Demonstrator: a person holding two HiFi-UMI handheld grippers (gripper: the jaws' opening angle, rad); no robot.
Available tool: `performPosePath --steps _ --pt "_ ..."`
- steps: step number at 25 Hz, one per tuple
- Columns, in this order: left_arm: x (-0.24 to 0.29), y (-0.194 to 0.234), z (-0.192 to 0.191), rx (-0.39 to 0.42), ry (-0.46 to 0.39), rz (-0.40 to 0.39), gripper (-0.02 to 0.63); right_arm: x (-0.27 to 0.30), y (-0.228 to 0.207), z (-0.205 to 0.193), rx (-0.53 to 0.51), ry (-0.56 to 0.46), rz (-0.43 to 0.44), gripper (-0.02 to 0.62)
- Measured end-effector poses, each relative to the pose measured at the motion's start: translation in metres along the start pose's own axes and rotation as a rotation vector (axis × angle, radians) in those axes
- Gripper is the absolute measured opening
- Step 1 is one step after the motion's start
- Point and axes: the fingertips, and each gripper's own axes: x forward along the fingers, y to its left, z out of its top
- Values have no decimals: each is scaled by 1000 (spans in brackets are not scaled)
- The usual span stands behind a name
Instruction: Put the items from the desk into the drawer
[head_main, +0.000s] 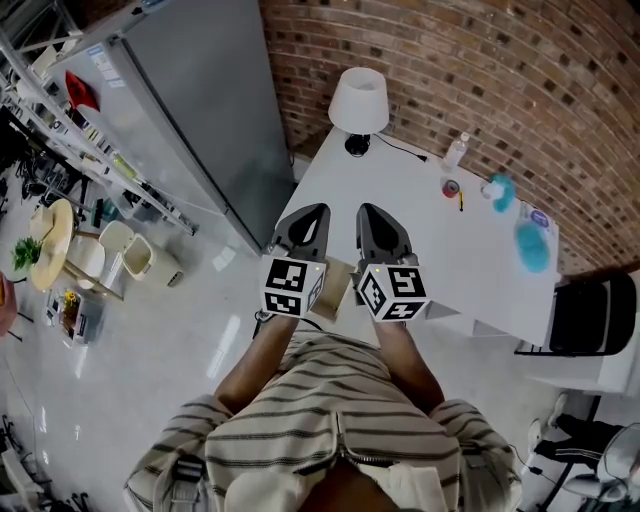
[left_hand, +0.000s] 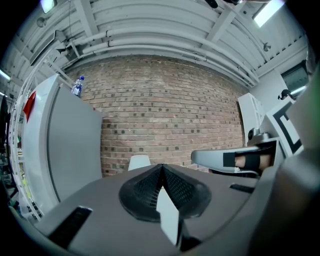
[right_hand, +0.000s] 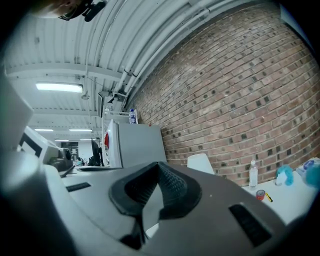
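On the white desk (head_main: 420, 235) lie a clear bottle (head_main: 455, 152), a red tape roll (head_main: 451, 187), a yellow pen (head_main: 461, 202) and two blue items (head_main: 499, 190) (head_main: 531, 246). The right gripper view shows the bottle (right_hand: 253, 175), tape roll (right_hand: 260, 194) and blue item (right_hand: 286, 174) far off at the right. My left gripper (head_main: 311, 211) and right gripper (head_main: 369, 210) are held side by side over the desk's near-left end, both pointing level. Each is shut with nothing in it, as the left gripper (left_hand: 161, 166) and right gripper (right_hand: 159, 165) show in their own views.
A white lamp (head_main: 358, 100) stands at the desk's far-left corner before a brick wall. A tall grey cabinet (head_main: 190, 110) stands left of the desk. A black chair (head_main: 592, 315) and a white unit (head_main: 585, 372) sit by the desk's right end.
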Motion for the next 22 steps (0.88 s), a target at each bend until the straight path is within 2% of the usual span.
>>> performPosePath --steps 22 --pt "0 -5 6 18 -18 2 5 -3 1 3 -21 -6 0 11"
